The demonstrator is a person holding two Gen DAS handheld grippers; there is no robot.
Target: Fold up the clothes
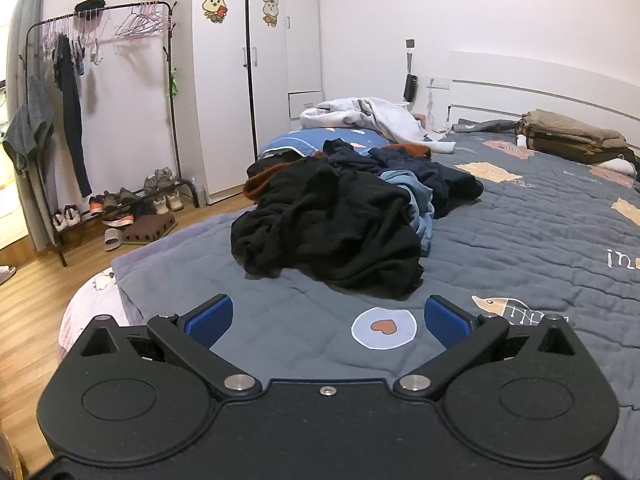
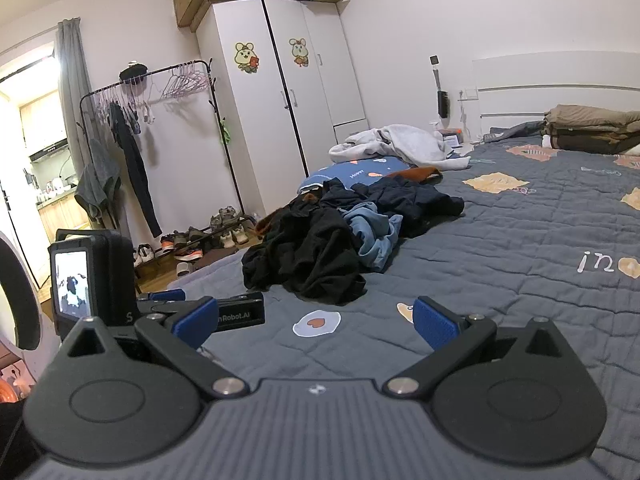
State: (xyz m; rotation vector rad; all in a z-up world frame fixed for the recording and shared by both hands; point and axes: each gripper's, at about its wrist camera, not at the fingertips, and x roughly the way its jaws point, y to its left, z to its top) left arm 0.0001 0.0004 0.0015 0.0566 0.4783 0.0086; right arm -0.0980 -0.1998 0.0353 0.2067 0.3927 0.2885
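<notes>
A loose pile of clothes lies on the grey quilted bed (image 1: pixel 540 248): a black garment (image 1: pixel 332 220) in front, a light blue one (image 1: pixel 416 196) and dark navy ones (image 1: pixel 436 172) behind. In the right wrist view the same black garment (image 2: pixel 308 256) and blue garment (image 2: pixel 372 232) lie ahead. My left gripper (image 1: pixel 328 320) hovers open just short of the pile, with nothing between its blue pads (image 1: pixel 210 318). My right gripper (image 2: pixel 314 322) is open too, farther back from the pile. The left gripper's body and camera (image 2: pixel 92 276) show at the right wrist view's left.
A grey hoodie (image 1: pixel 368 116) lies on a blue pillow behind the pile. Folded brown clothes (image 1: pixel 572 136) are stacked by the headboard. Left of the bed stand a clothes rack (image 1: pixel 92 80) with shoes under it and a white wardrobe (image 1: pixel 248 72). The bed's left edge (image 1: pixel 120 280) drops to wooden floor.
</notes>
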